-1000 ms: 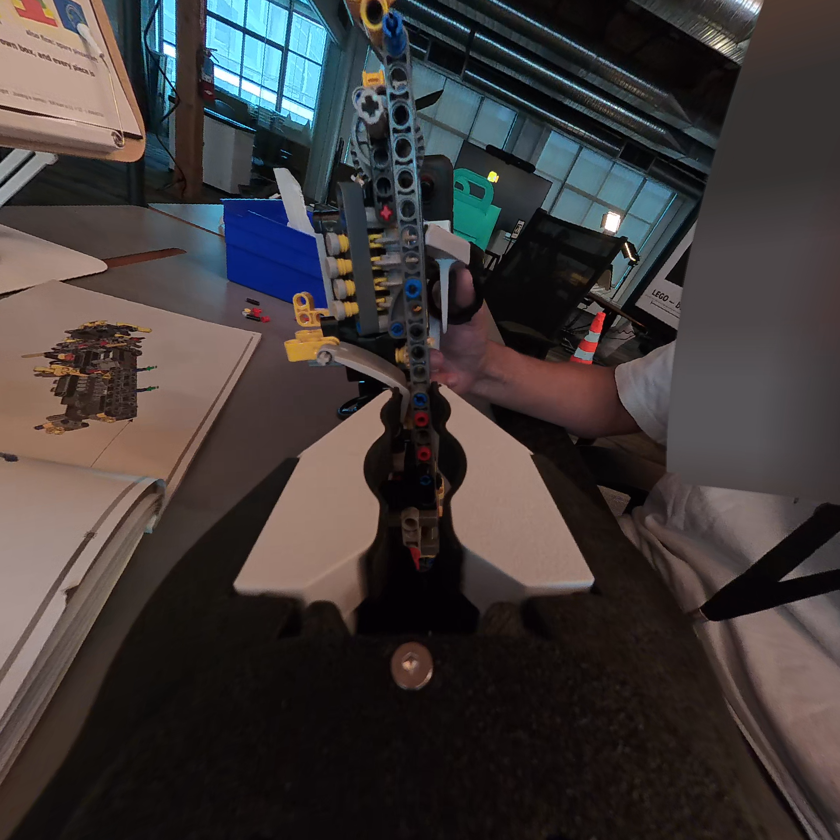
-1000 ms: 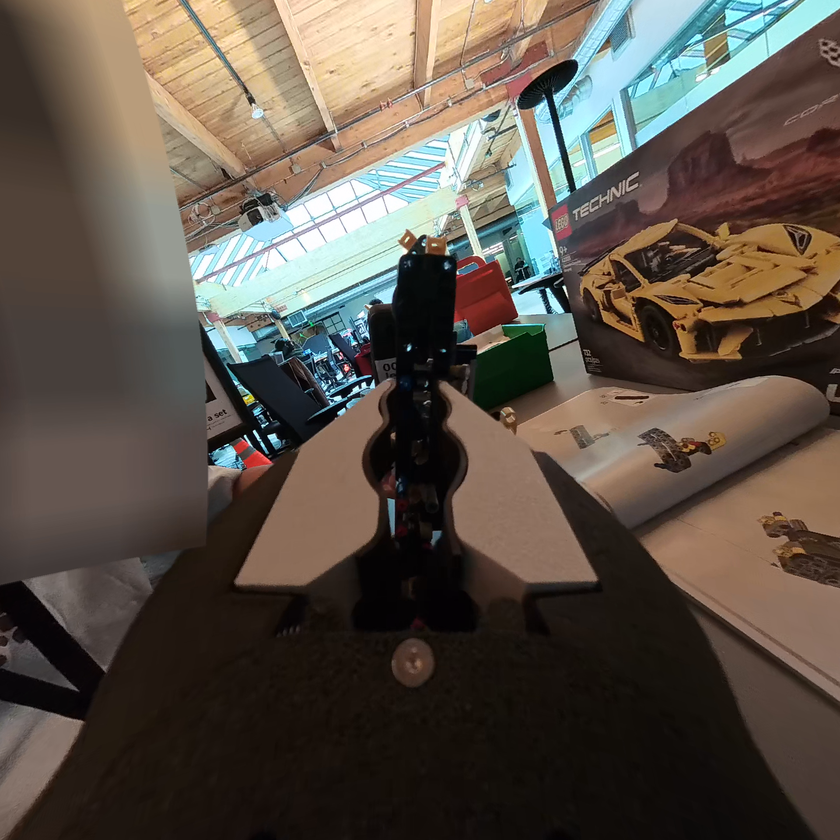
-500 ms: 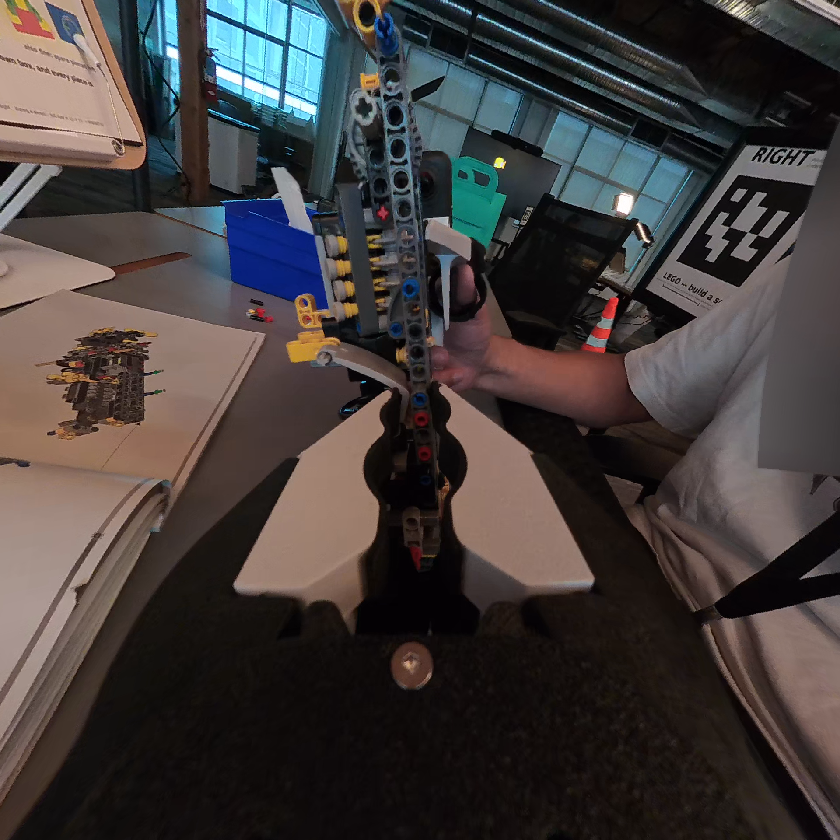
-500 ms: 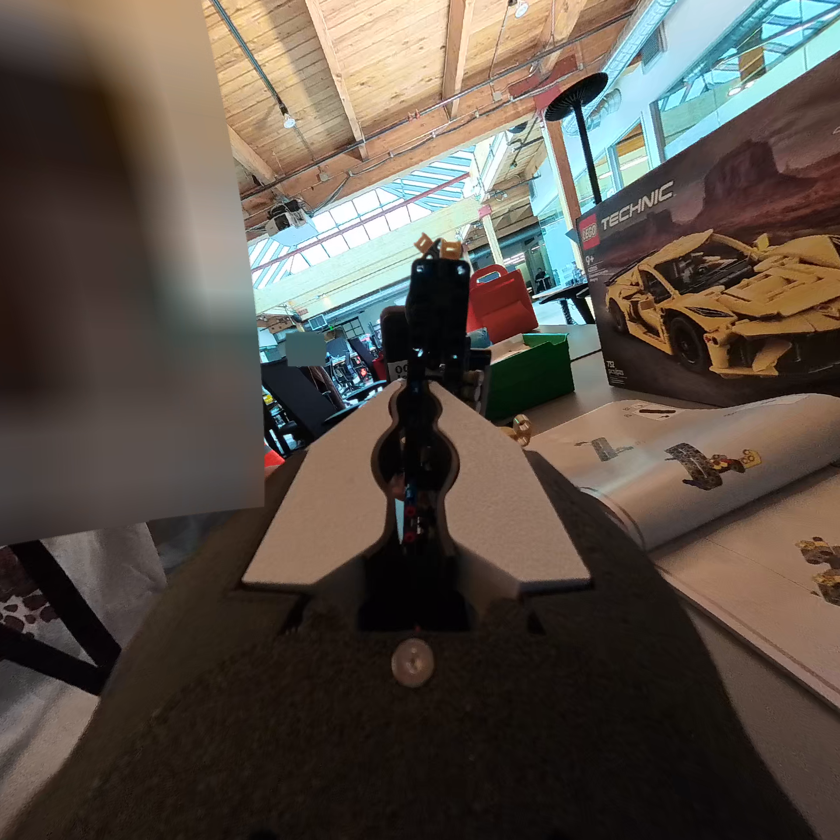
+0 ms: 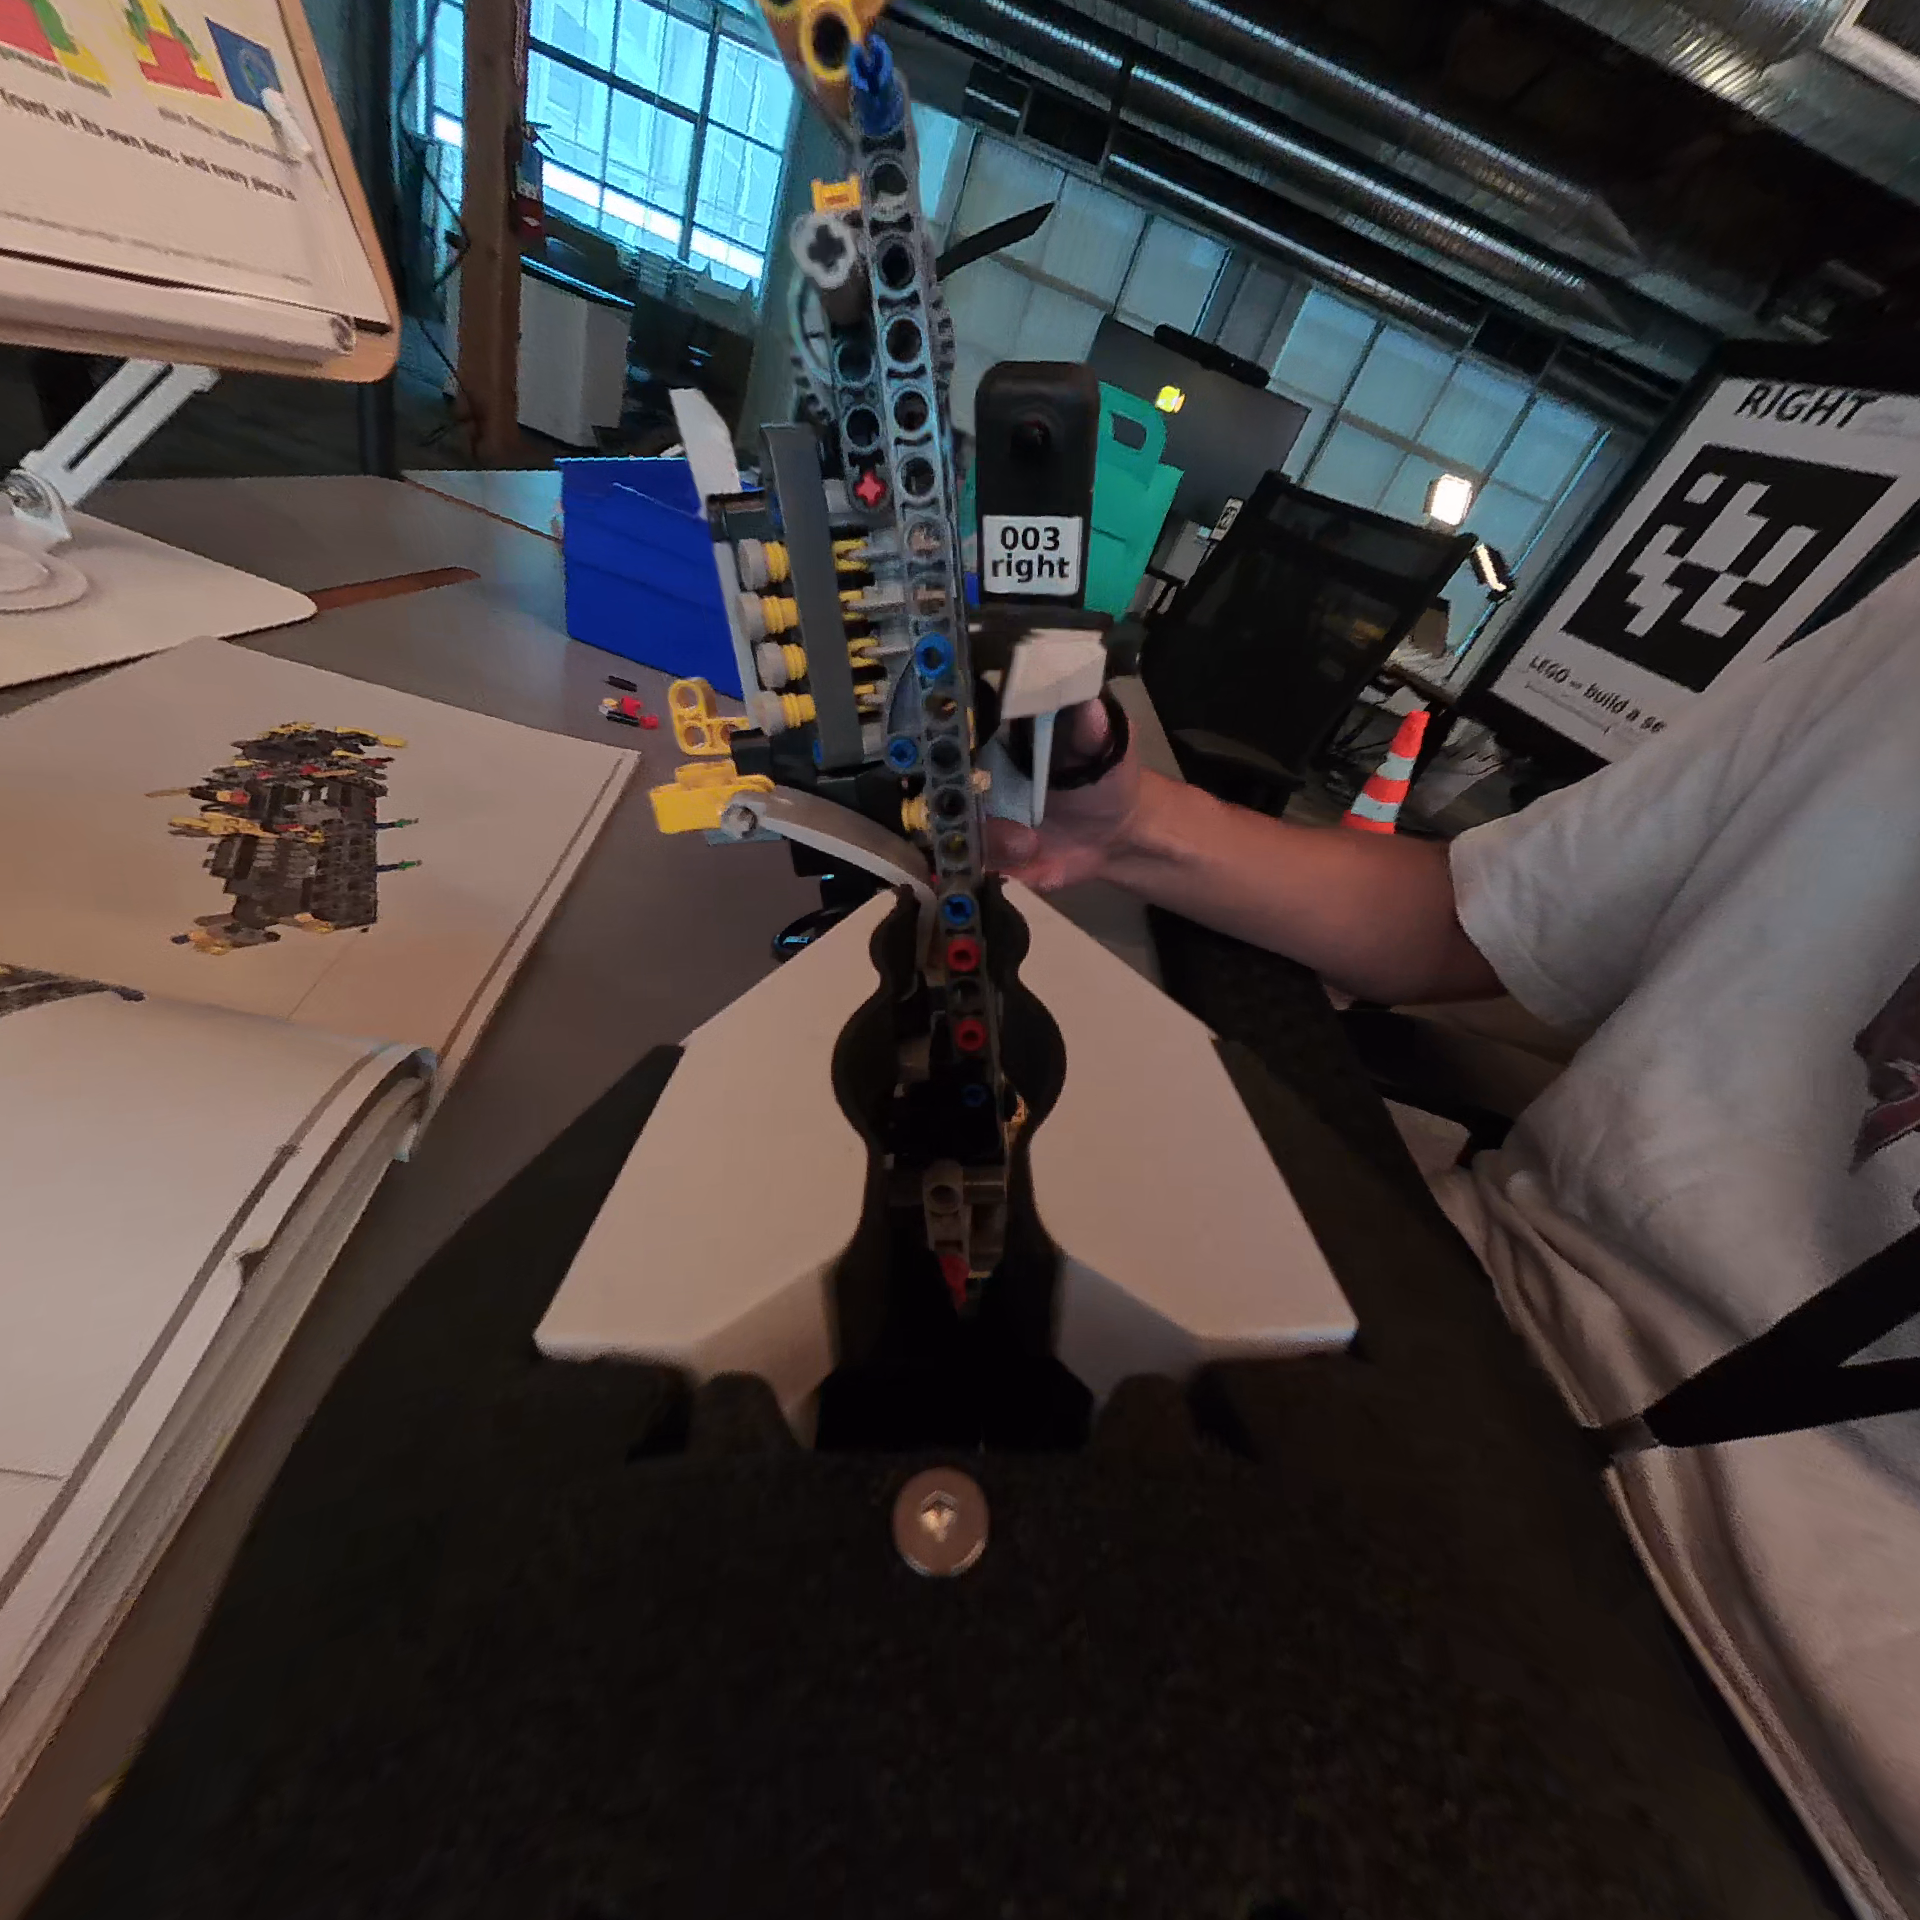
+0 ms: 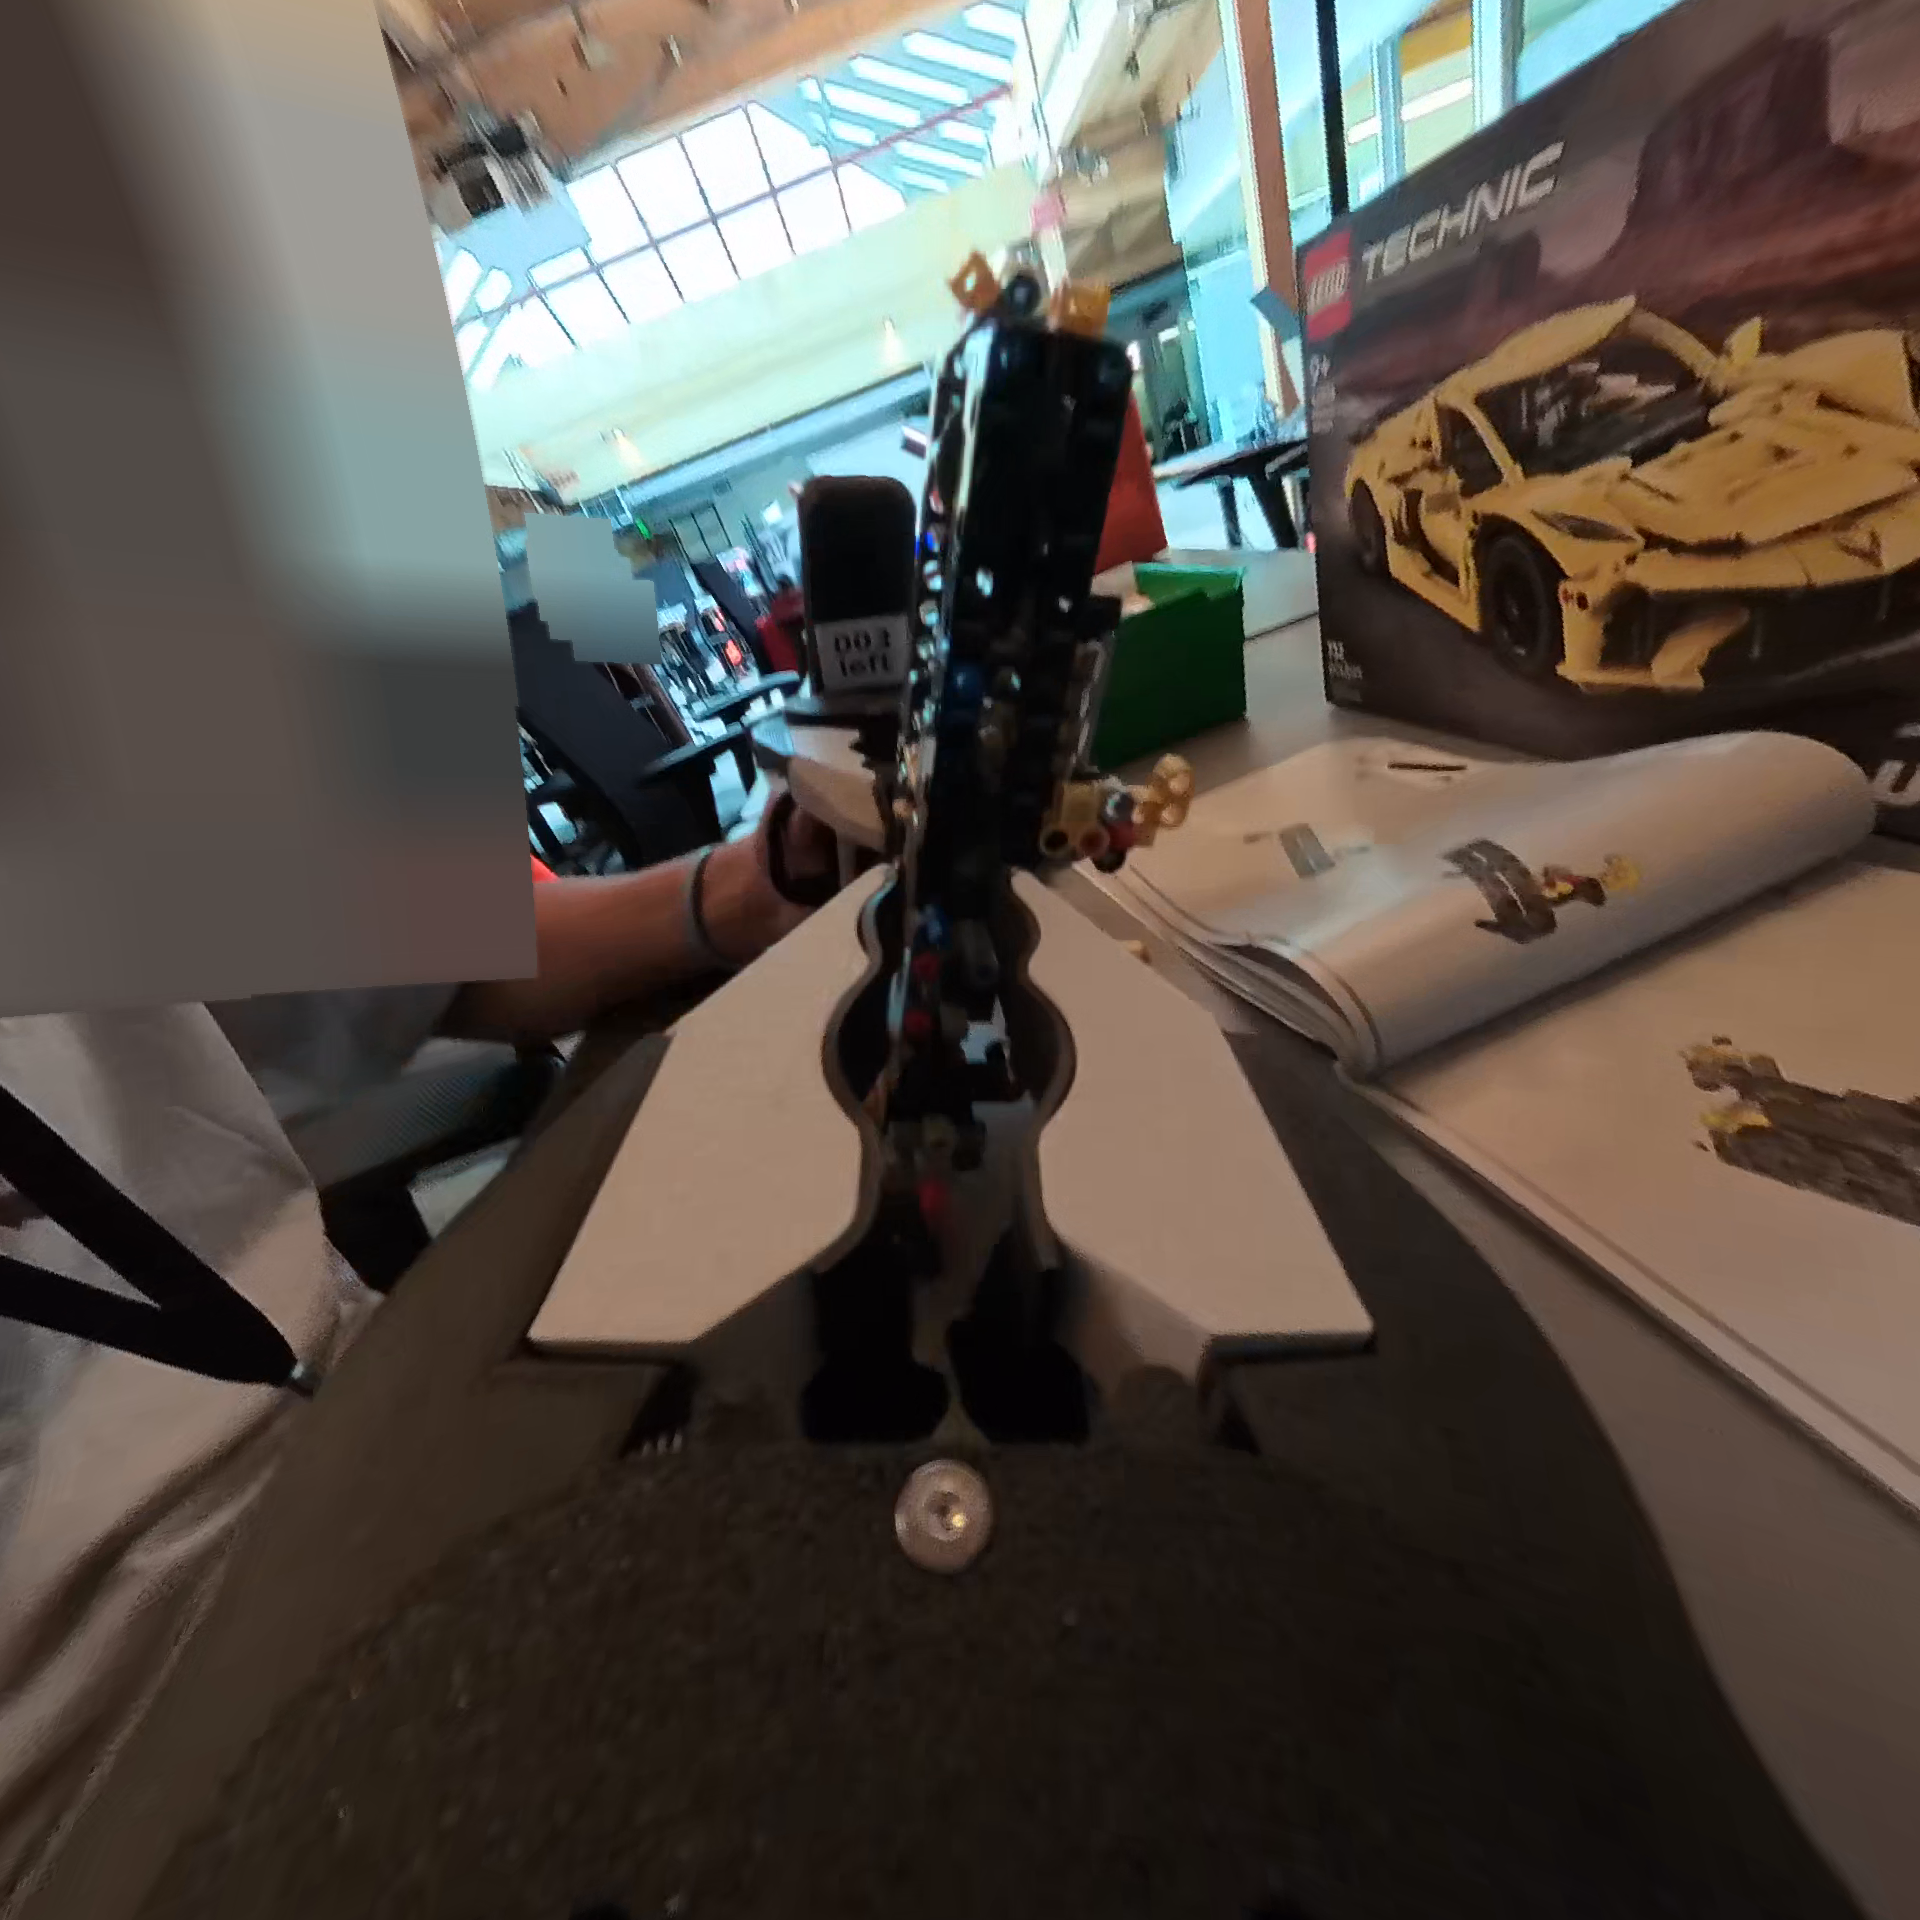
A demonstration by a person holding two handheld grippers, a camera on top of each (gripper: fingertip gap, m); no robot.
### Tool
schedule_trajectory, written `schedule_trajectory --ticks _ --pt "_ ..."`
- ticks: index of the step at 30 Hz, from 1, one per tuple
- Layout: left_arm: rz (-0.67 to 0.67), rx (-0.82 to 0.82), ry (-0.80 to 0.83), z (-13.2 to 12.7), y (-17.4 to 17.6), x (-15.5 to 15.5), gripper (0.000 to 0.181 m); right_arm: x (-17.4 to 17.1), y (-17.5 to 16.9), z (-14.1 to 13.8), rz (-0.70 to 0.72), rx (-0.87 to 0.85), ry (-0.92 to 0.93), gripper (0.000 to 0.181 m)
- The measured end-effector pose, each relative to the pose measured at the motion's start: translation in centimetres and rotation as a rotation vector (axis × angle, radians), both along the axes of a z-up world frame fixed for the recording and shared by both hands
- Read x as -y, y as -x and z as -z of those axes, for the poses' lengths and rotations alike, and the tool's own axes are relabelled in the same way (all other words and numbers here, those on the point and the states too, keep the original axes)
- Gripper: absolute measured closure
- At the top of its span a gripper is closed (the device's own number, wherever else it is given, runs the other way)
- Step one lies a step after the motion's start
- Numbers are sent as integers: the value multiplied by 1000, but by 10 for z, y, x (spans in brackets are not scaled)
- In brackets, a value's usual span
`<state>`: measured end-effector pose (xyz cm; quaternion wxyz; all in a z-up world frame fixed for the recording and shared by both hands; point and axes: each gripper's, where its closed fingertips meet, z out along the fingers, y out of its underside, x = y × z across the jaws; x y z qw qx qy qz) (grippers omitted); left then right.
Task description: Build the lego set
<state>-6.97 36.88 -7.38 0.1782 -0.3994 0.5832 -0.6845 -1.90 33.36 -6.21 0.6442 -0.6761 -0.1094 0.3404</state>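
Instruction booklet [image 5: 312, 831] beside held assembly [image 5: 904, 582]

My left tongs [image 5: 951, 1039] clamp the lower end of the lego assembly [image 5: 902, 582], which rises upright beyond their tips, leaning slightly left. It is a long grey holed beam with blue and red pins, a row of yellow-banded pins on its left face, a yellow connector and a curved pale piece near the bottom. My right tongs [image 6: 951, 1049] pinch the same lego assembly [image 6: 1013, 623] from the opposite side; from there it looks mostly black, tilted right, with small yellow bits at the top.
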Motion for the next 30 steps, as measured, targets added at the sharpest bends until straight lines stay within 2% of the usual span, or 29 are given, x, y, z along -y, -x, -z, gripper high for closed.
schedule_trajectory --ticks 3,12,19,24,30 --pt "4 6 17 1 0 -3 167 -1 8 7 -15 48 12 175" --pt "54 -8 103 3 1 -5 168 -6 17 19 -15 103 63 177" --pt "137 -49 154 7 6 3 168 -2 23 11 -35 84 56 178" --pt "149 -87 27 24 5 16 165 2 28 0 -14 135 11 181" --pt "121 -59 -33 27 3 23 157 7 38 -1 -1 222 7 181"
